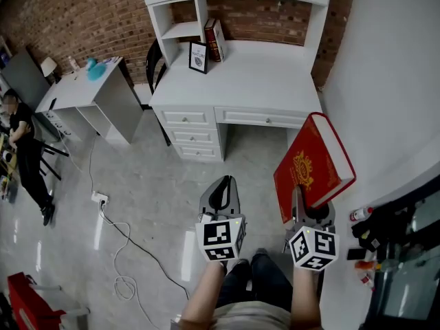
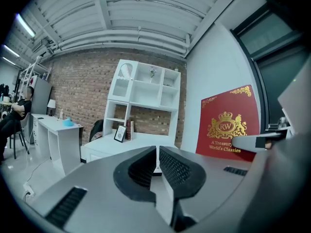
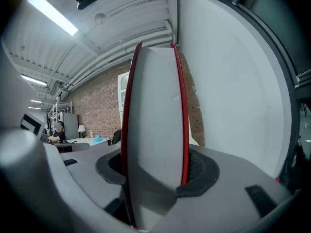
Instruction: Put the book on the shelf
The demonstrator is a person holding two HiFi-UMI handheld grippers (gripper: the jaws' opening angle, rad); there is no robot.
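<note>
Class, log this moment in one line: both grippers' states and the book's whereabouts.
left gripper: shut, empty | right gripper: shut on red book | shelf: ahead, book not yet placed

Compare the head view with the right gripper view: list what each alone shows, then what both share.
Only the head view: the white desk's drawers, the left gripper, the gold crest on the red book and the power strip on the floor. Only the right gripper view: the book's white page edge clamped between the jaws, and a ceiling light. Both: the right gripper holding the red book, the brick wall and a seated person.
</note>
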